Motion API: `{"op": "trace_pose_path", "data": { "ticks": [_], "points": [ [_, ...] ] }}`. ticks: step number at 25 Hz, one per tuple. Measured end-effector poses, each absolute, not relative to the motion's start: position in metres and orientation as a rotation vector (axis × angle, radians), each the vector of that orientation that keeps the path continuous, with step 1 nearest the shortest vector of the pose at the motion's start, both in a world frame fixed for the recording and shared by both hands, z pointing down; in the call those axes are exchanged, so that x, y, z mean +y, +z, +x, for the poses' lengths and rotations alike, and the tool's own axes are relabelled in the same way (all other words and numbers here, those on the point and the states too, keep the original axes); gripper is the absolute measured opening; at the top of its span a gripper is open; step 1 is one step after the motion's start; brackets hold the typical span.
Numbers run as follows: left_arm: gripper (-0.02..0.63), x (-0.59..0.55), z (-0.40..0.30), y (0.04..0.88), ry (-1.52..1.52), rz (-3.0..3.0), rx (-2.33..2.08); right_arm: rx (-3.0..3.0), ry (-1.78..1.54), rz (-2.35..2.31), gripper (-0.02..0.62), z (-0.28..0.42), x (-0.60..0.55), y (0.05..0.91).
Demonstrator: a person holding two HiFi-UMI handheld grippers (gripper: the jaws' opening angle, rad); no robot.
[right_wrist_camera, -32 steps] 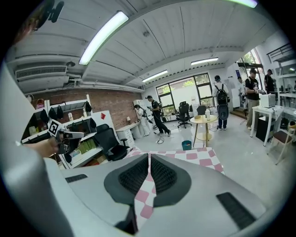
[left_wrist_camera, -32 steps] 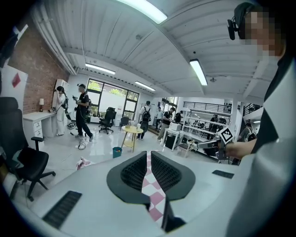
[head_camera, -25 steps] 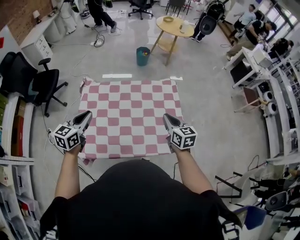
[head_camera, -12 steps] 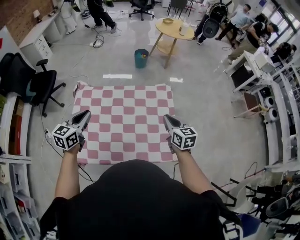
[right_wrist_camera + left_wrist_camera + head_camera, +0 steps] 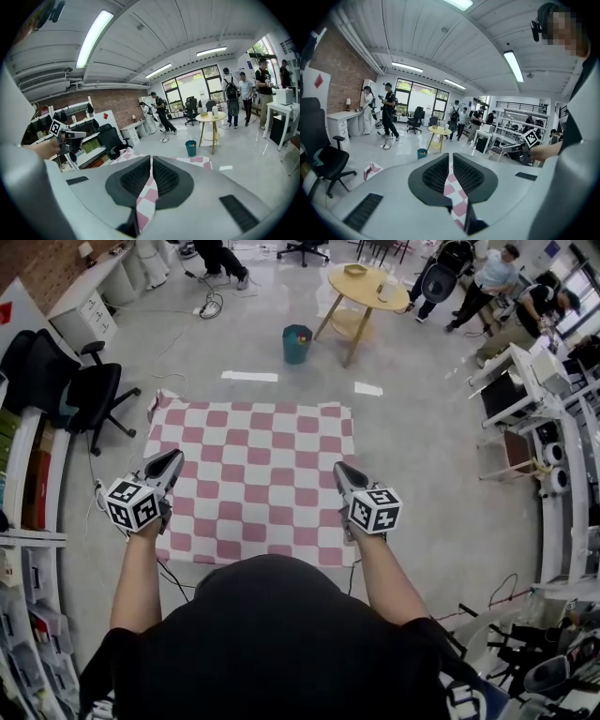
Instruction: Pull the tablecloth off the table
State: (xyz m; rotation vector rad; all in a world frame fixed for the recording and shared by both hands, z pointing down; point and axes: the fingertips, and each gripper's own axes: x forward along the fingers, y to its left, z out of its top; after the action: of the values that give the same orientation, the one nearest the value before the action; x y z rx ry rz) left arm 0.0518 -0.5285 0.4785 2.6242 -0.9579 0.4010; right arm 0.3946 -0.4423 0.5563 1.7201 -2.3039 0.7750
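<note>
Left gripper and right gripper each pinch a side edge of the pink-and-white checked fabric tablecloth, which extends straight ahead.

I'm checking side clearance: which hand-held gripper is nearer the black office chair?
Left. The left hand-held gripper clamps the checked tablecloth at the edge toward the black office chair. The right hand-held gripper clamps the opposite edge, across the cloth from it.
</note>
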Motion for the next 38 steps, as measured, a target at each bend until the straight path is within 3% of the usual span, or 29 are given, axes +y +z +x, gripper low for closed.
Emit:
{"op": "trace_pose_path", "data": {
  "ticks": [10,38],
  "points": [
    [0.049,-0.564,0.041,0.491,0.425,2.612,-0.922,-2.254,0.821,1.742,0.043,0.385,-0.468,0.572],
    [0.049,-0.611,-0.084,0.499,0.439,2.607,-0.857,-2.107,0.797,1.86,0.043,0.3,-0.462,0.562]
  ]
}}
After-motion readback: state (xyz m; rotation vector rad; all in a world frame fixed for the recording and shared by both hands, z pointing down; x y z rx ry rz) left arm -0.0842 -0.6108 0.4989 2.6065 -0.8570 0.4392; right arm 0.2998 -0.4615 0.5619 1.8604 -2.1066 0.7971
